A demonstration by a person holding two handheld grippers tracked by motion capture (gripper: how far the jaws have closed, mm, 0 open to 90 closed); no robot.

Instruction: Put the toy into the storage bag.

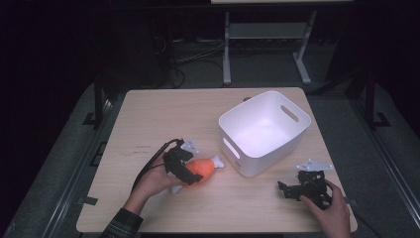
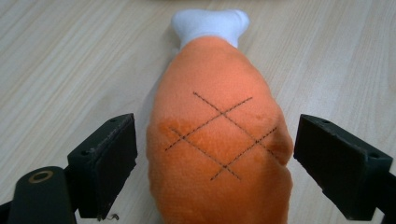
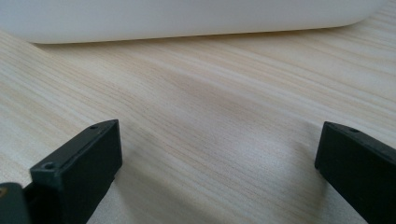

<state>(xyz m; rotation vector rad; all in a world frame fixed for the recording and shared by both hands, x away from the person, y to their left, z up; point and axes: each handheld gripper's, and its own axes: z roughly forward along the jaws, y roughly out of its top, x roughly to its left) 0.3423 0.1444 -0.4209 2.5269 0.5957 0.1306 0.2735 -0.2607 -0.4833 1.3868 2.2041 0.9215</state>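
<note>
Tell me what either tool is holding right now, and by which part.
Nothing. The left tool straddles the plush drumstick's wide orange end, jaws open; the right tool is open over bare table.

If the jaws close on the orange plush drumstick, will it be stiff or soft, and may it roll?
The plush drumstick looks like stuffed fleece, so it will probably squash between the jaws and weigh little. Its fuzzy surface should grip well. Being rounded, it might roll slightly on the table if pushed sideways.
</note>
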